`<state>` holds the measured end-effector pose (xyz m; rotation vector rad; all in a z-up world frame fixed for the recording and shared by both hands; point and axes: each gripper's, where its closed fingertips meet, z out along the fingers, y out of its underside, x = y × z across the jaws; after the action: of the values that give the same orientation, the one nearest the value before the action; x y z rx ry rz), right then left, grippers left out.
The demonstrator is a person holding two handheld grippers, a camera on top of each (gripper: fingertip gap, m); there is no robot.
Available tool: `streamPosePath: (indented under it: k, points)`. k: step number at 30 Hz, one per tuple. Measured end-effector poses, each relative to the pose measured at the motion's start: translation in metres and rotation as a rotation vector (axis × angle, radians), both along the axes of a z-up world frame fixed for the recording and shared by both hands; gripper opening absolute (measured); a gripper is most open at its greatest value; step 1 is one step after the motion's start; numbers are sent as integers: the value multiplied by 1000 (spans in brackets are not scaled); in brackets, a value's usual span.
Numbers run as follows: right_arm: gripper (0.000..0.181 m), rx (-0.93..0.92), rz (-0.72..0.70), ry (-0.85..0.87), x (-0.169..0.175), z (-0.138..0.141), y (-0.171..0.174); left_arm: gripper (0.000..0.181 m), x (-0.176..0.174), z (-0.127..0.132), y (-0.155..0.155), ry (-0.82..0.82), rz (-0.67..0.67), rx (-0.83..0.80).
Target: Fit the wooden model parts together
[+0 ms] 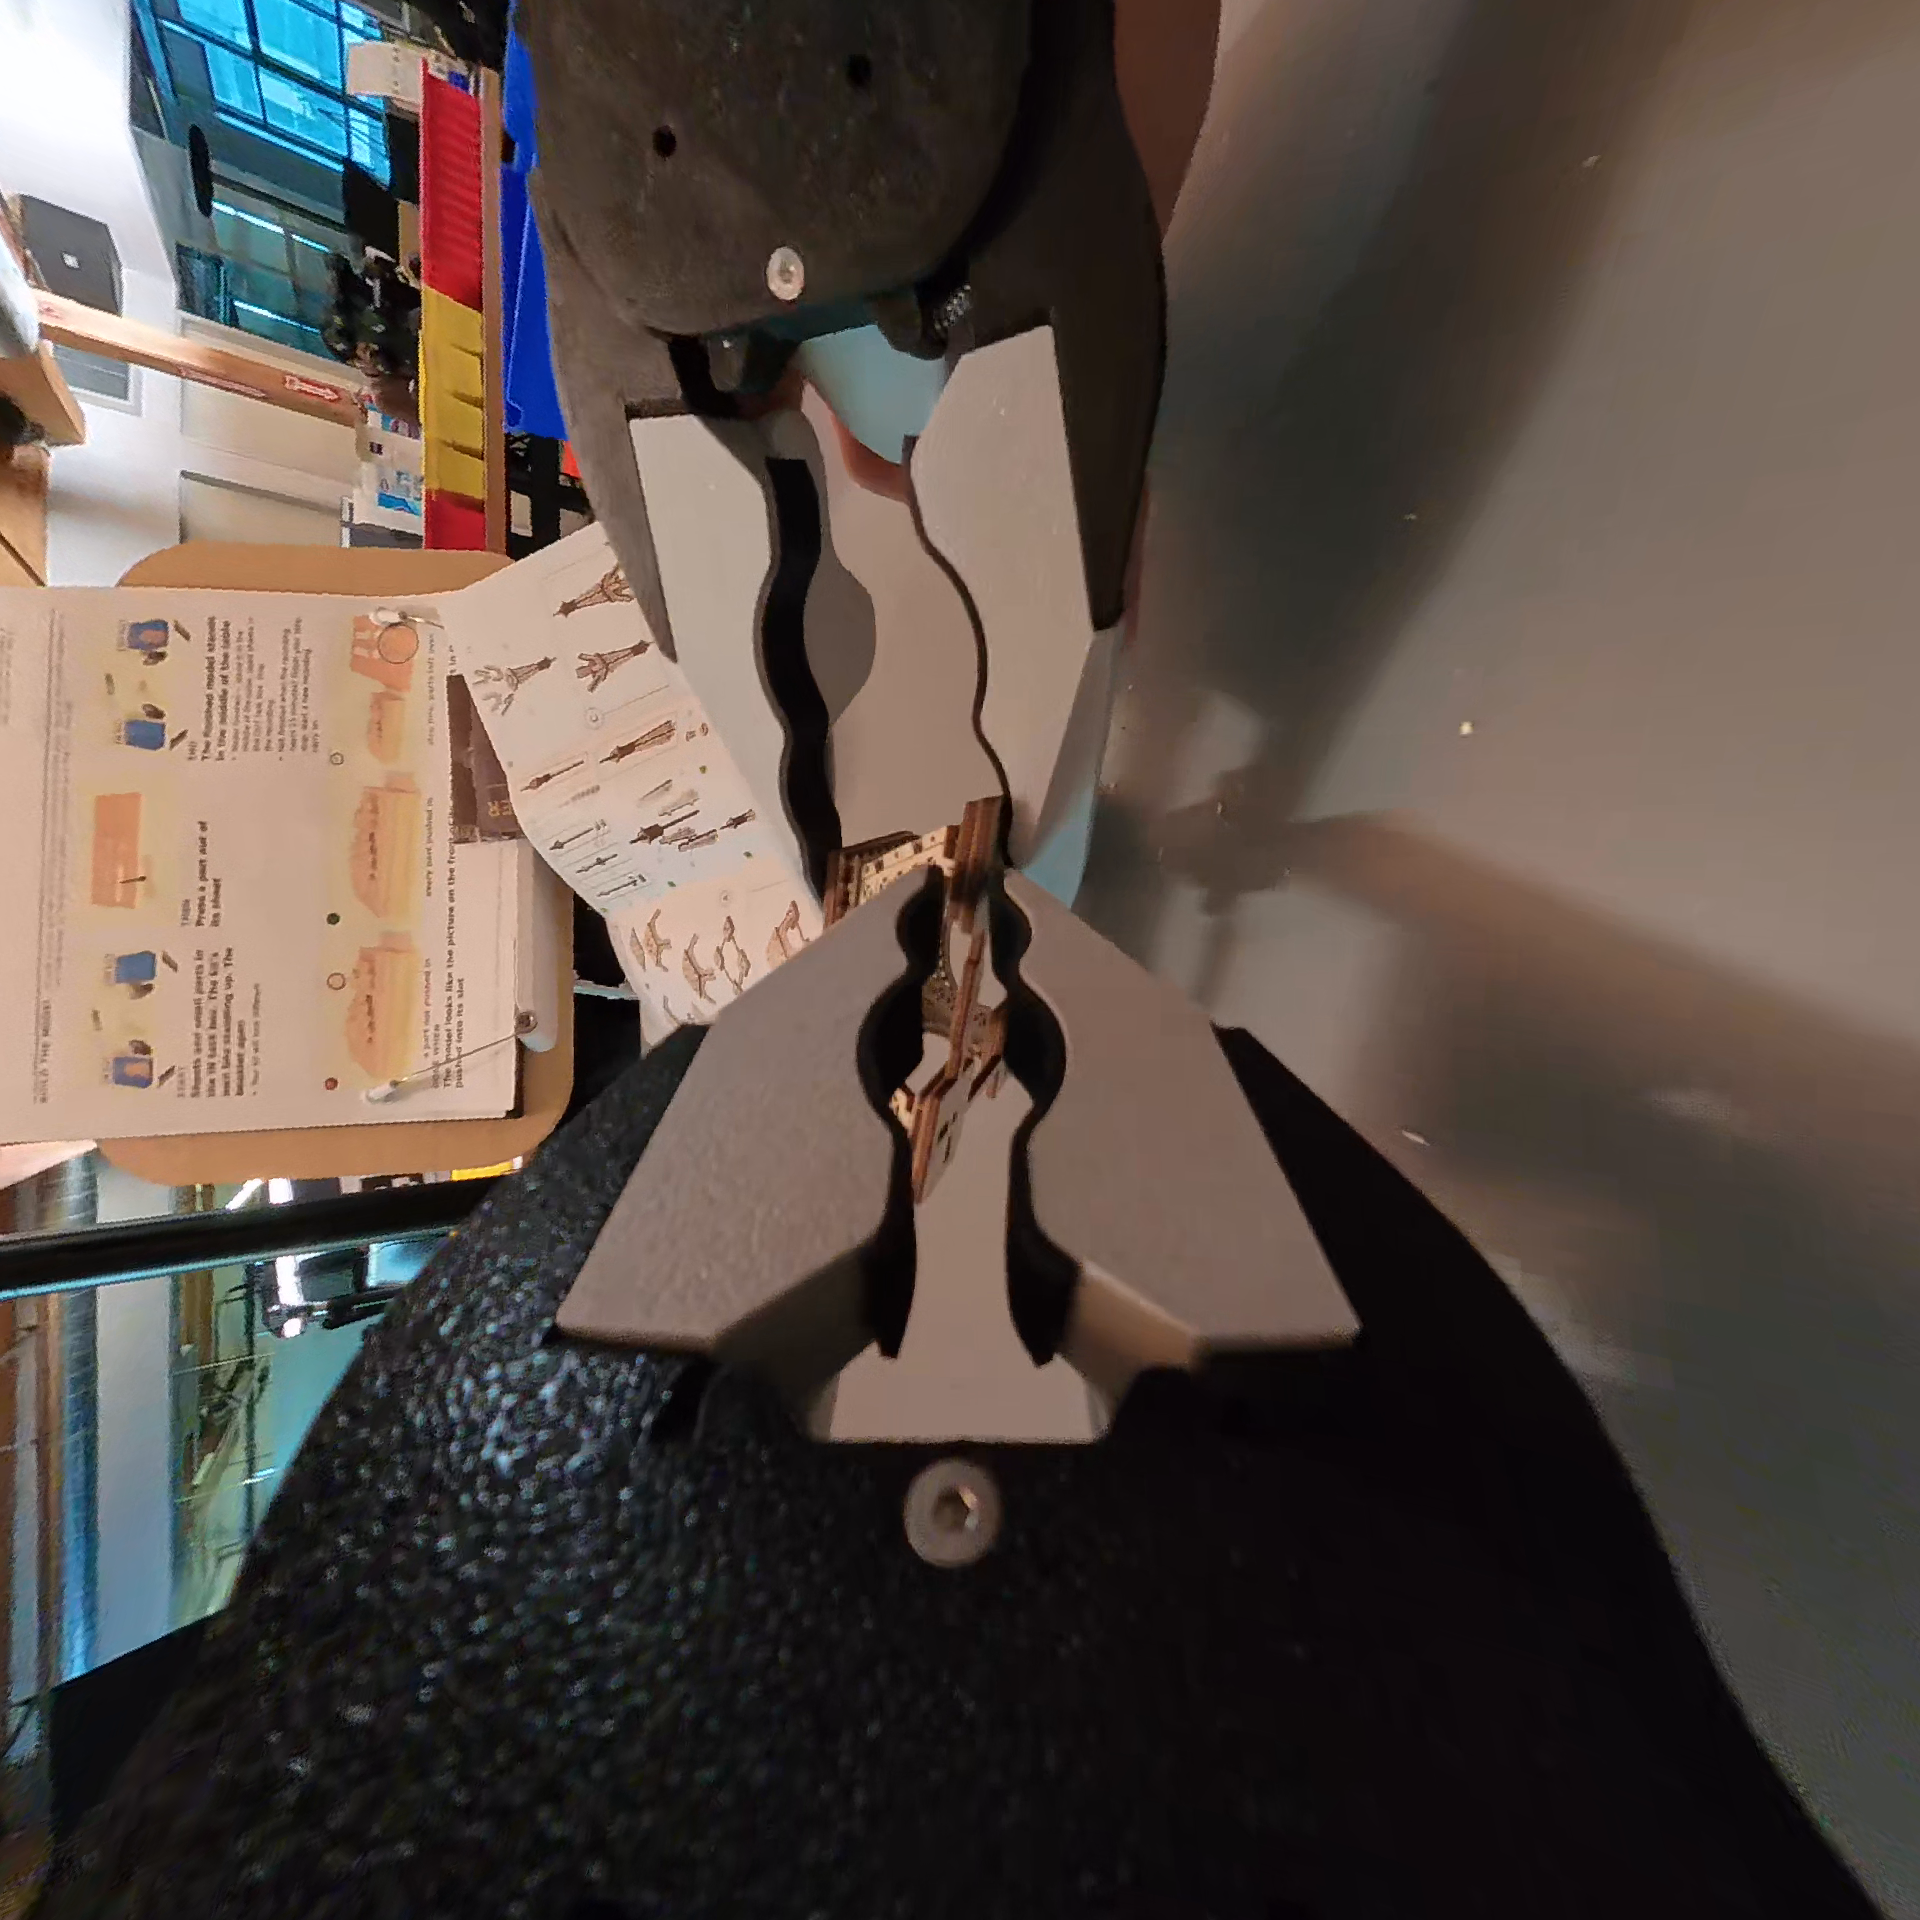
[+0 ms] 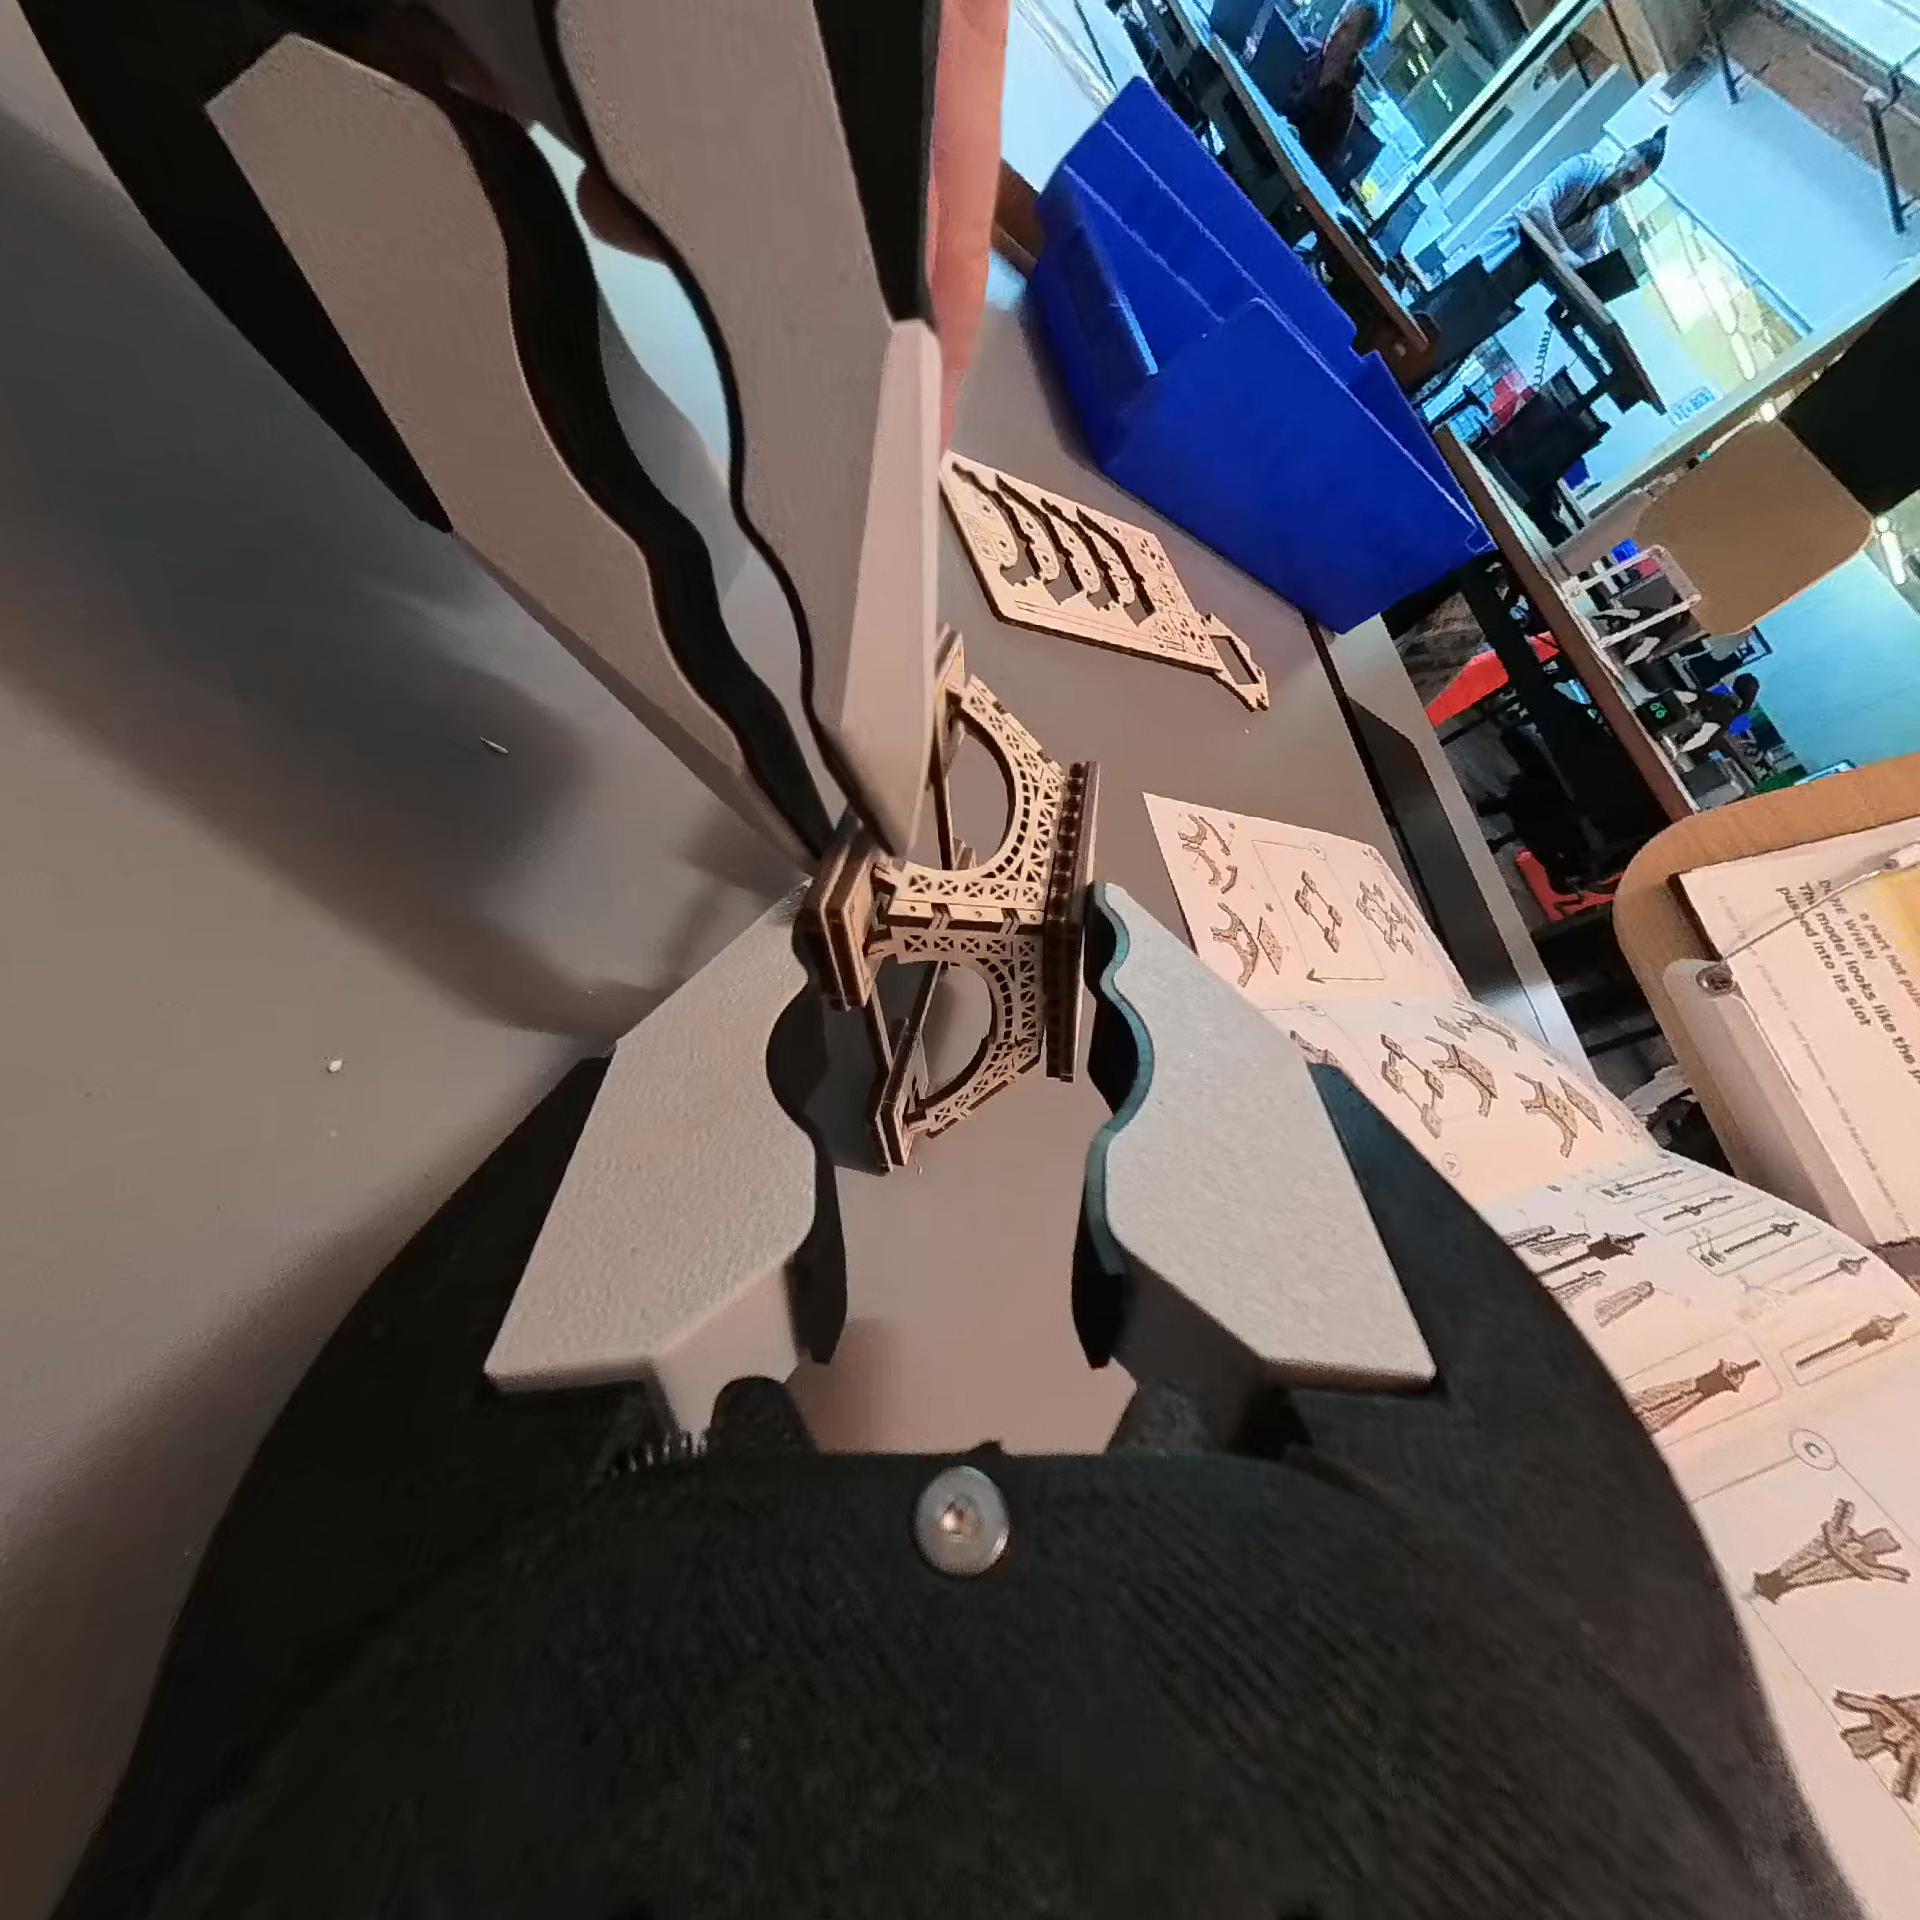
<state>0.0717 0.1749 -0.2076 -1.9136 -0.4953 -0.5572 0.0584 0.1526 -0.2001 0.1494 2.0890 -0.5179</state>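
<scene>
I hold a small laser-cut wooden tower-base model with latticed arches (image 2: pixel 971 935) off the grey tabletop (image 2: pixel 260 831), gripped from two sides at once. My right gripper (image 2: pixel 951 961), grey wavy-edged fingers on a black textured body, has its jaws set fairly wide around the model's width, one finger against the dark burnt edge on the right and the other at the stacked layers on the left. My left gripper (image 2: pixel 852 821) reaches in from above in the right wrist view, its jaws narrowed to a thin gap and pinching the model's upper left corner. In the left wrist view that same left gripper (image 1: pixel 961 914) nips the wooden piece (image 1: pixel 951 1039) at its tips, with the right gripper (image 1: pixel 914 810) opposite. Behind the model lies a flat pale wooden part sheet with cut-out arches (image 2: pixel 1101 582), beside blue plastic bins (image 2: pixel 1247 395). A folded white paper instruction sheet with tower drawings (image 2: pixel 1455 1091) sits to the right, touching a clipboard with a printed page (image 2: pixel 1818 987).
</scene>
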Motion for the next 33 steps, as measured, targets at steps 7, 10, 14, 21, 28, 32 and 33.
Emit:
streamPosePath:
  k: [7,10,14,21,28,32,33]
  points:
    - [45,-25,-23,-42,0,-2,1,4,-1,-2,-2,-27,-18,147]
    - [44,-30,-25,-53,-1,-2,1,4,-2,-3,-3,0,-22,173]
    - [46,-23,11,-59,-4,-3,1,3,-5,-5,-3,102,-20,93]
    - [50,-13,78,-22,-10,-4,2,3,-9,-7,-1,186,-48,22]
    - [46,-62,42,-126,-9,-6,5,3,-10,-9,0,203,-43,71]
    - [46,-69,27,-150,-9,-7,6,3,-10,-10,1,222,-33,99]
    - [45,-68,22,-153,-9,-7,6,3,-10,-10,1,224,-31,96]
